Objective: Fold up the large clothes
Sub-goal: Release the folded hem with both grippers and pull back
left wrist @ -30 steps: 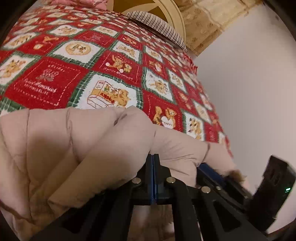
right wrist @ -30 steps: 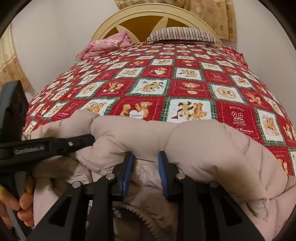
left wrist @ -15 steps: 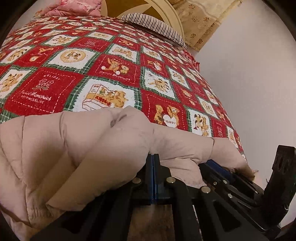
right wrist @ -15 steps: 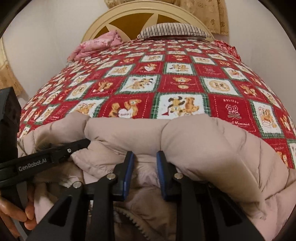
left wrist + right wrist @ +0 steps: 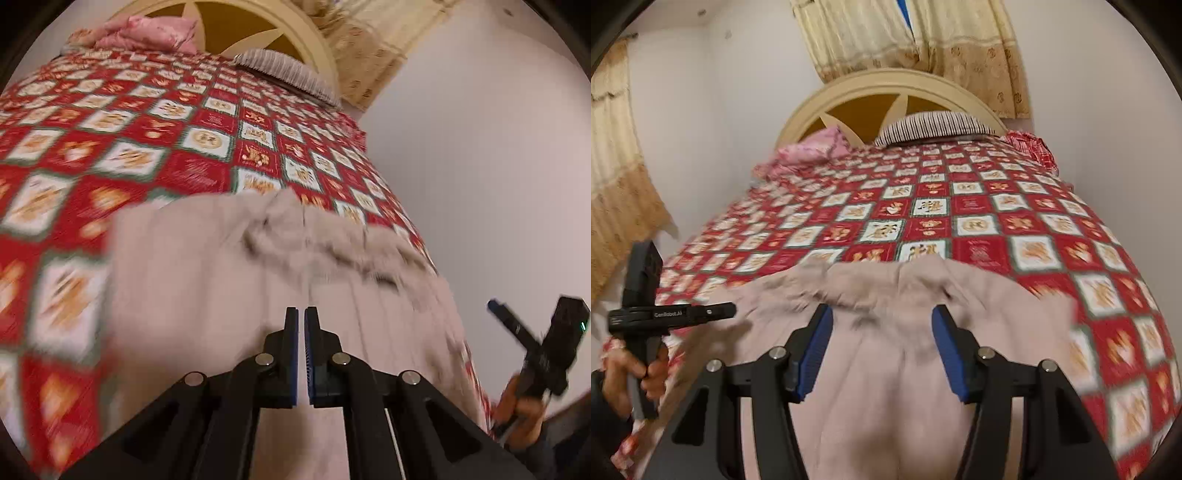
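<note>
The beige padded jacket lies on the bed's red patchwork quilt, ahead of and below both tongs. Left tongs are clenched, empty; right tongs are opening, gripping nothing.

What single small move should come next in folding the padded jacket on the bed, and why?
Probably reach down and regrip the beige padded jacket near its front edge. It lies spread on the red patchwork bedspread, only partly folded. The left hand-held gripper is shut on nothing; the right hand-held gripper is opening above the fabric, its blue pads clear. Neither holds cloth, so no fold can proceed.
</note>
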Motion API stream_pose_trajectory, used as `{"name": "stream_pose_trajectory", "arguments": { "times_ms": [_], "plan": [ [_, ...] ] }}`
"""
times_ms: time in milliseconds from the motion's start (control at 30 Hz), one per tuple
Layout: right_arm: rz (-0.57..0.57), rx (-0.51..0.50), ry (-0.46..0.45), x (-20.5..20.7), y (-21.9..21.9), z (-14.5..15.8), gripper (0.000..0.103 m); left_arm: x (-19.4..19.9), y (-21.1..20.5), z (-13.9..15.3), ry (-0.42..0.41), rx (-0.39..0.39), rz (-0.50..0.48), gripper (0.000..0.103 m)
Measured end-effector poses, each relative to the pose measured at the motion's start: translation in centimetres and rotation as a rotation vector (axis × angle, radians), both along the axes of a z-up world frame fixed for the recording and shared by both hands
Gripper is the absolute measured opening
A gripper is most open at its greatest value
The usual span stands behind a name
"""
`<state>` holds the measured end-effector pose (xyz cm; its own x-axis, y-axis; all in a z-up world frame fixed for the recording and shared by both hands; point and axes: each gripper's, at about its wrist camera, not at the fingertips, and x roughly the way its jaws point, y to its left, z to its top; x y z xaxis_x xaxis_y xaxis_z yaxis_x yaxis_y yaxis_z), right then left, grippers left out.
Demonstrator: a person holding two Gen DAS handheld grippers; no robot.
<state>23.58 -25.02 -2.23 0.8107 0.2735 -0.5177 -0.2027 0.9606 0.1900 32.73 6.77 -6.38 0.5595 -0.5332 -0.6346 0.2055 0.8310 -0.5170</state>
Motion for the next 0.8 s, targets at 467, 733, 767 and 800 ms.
{"name": "stream_pose_trajectory", "arguments": {
  "times_ms": [467,733,767,800],
  "plan": [
    [-0.22,-0.002,-0.139,-30.4,-8.7,3.7,0.079,-24.1,8.2,-2.8,-0.05,0.06,0.173,0.003],
    [-0.22,0.092,-0.027,-33.2,-9.0,-0.7,0.081,-26.3,6.3,-5.0,0.017,-0.111,0.123,0.031],
    [-0.215,0.109,-0.016,-33.6,-9.0,-1.3,0.084,-26.5,6.4,-5.3,0.026,-0.16,0.117,0.046],
    [-0.211,0.129,-0.002,-34.0,-9.1,-2.2,0.085,-26.9,6.7,-5.5,0.02,-0.223,0.109,0.073]
  ]
}}
